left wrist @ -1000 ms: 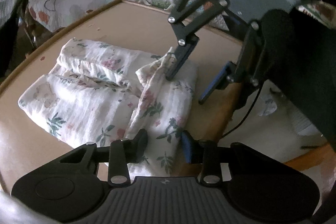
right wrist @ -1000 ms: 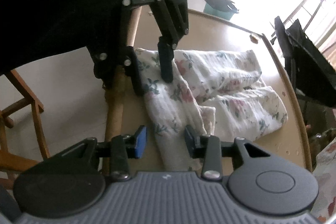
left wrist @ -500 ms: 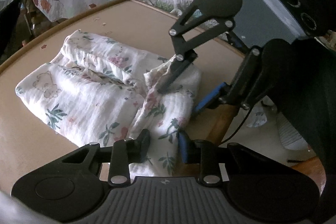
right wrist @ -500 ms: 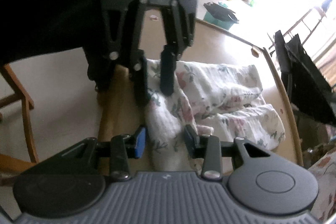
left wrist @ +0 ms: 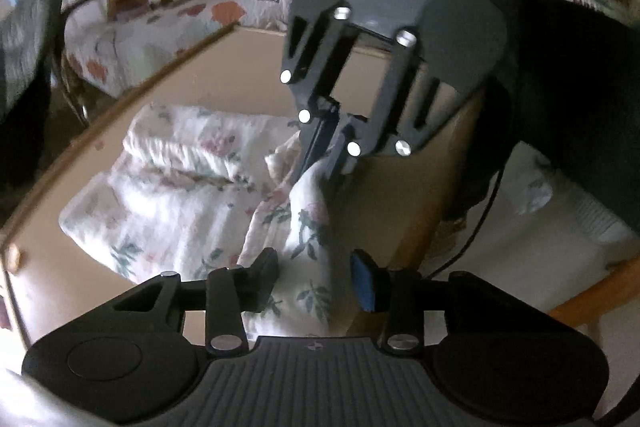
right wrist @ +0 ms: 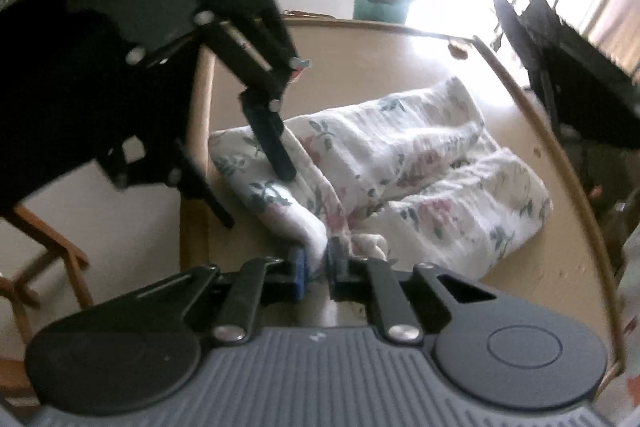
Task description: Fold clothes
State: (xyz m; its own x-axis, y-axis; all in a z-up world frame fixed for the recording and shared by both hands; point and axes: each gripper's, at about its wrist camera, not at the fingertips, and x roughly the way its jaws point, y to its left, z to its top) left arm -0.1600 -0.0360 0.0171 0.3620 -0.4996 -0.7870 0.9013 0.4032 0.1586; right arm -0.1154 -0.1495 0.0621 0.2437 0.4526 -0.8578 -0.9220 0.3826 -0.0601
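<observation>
A white floral garment [left wrist: 180, 187] [right wrist: 420, 167] lies folded in thick layers on a beige table [left wrist: 224, 83] [right wrist: 360, 67], its near end at the table's edge. My right gripper [right wrist: 318, 269] [left wrist: 320, 171] is closing, and its pads pinch a raised fold at that near end. My left gripper [left wrist: 314, 277] [right wrist: 256, 197] is opening. The cloth's edge lies between its jaws, but the pads stand clear of it. One left finger [right wrist: 276, 147] rests over the cloth and the other hangs past the table edge.
A quilt-covered bed [left wrist: 160, 27] stands beyond the table. A wooden stool [right wrist: 48, 251] is on the floor beside the table edge. A teal bin [right wrist: 380, 3] and a dark folding chair [right wrist: 580, 87] stand farther off. A black cable [left wrist: 480, 219] hangs by the table.
The right gripper's jaws have come together on the cloth fold, which was loose between them before. The left jaws have spread wider. Both grippers have rolled and shifted slightly.
</observation>
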